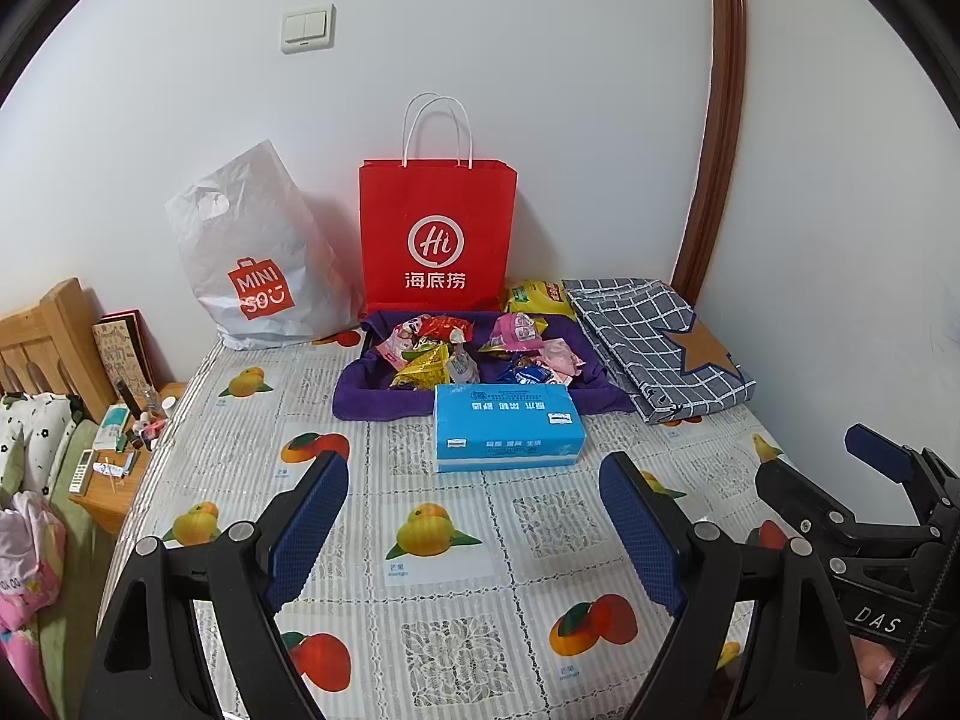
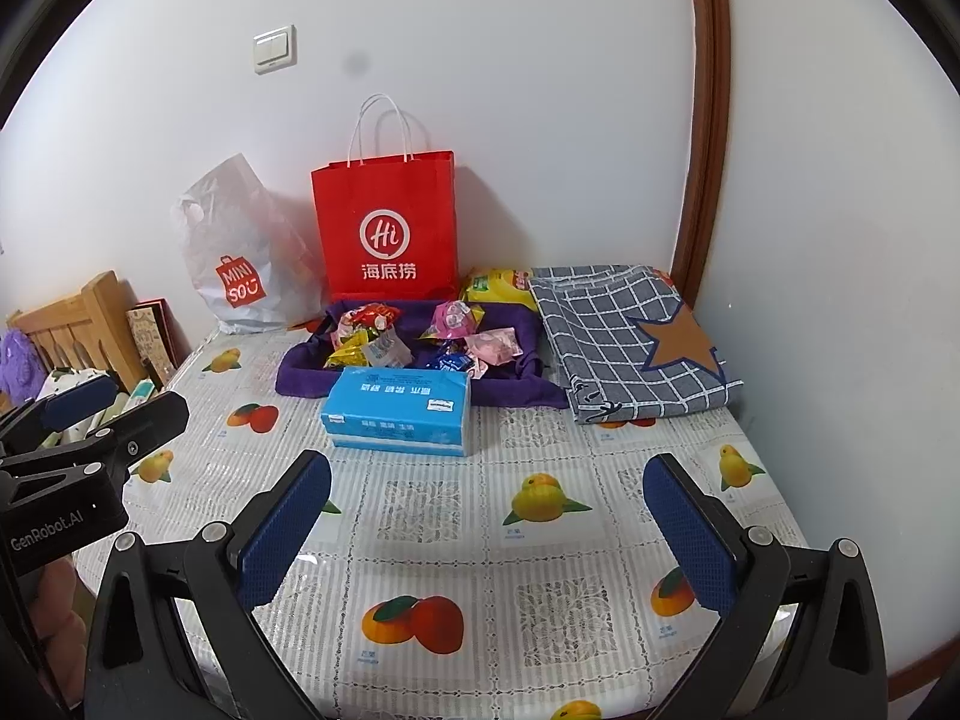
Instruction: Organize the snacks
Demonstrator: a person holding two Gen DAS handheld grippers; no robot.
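Several wrapped snacks lie in a pile on a purple cloth at the back of the table. A yellow snack packet lies behind the cloth. A red paper bag stands upright against the wall behind the pile. My left gripper is open and empty, well short of the snacks. My right gripper is open and empty, also over the near table.
A blue tissue pack lies in front of the cloth. A white Miniso plastic bag leans at the back left. A folded checked cloth lies at the back right. A bedside shelf is left of the table.
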